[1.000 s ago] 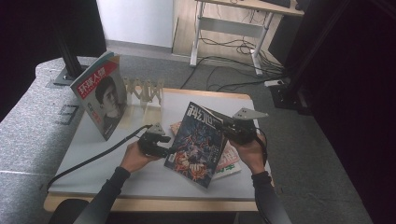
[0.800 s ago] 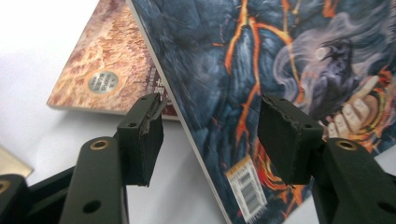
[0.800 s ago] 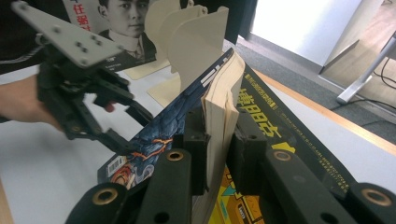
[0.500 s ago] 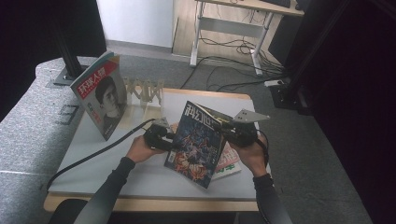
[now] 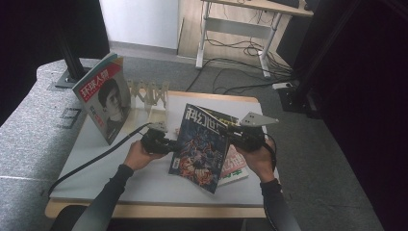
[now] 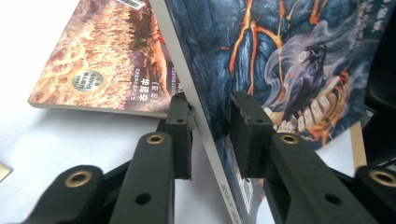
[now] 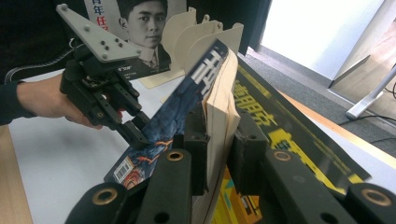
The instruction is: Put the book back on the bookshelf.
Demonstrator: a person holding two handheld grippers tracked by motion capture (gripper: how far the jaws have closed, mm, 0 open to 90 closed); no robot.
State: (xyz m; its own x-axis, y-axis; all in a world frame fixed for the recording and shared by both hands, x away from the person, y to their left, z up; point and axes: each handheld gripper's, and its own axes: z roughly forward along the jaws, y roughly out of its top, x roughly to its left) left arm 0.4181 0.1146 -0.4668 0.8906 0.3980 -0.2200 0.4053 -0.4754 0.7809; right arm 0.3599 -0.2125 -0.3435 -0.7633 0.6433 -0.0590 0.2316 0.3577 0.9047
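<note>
Left claw [image 6: 211,135] is closing in around the dark magazine's [image 5: 202,144] spine, jaws apart.
Right claw [image 7: 219,154] is gripping its pages; another magazine [image 5: 103,98] is standing in the rack [image 5: 149,94].

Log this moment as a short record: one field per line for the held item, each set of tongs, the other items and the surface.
held item: dark-blue magazine, lifted off the table and tilted
left tongs: jaws on either side of the magazine's spine edge, not yet closed on it
right tongs: shut on the magazine's pages at the opposite edge
under it: other magazines lying flat
standing item: portrait magazine, upright at the left end of the wooden rack
surface: white table
</note>
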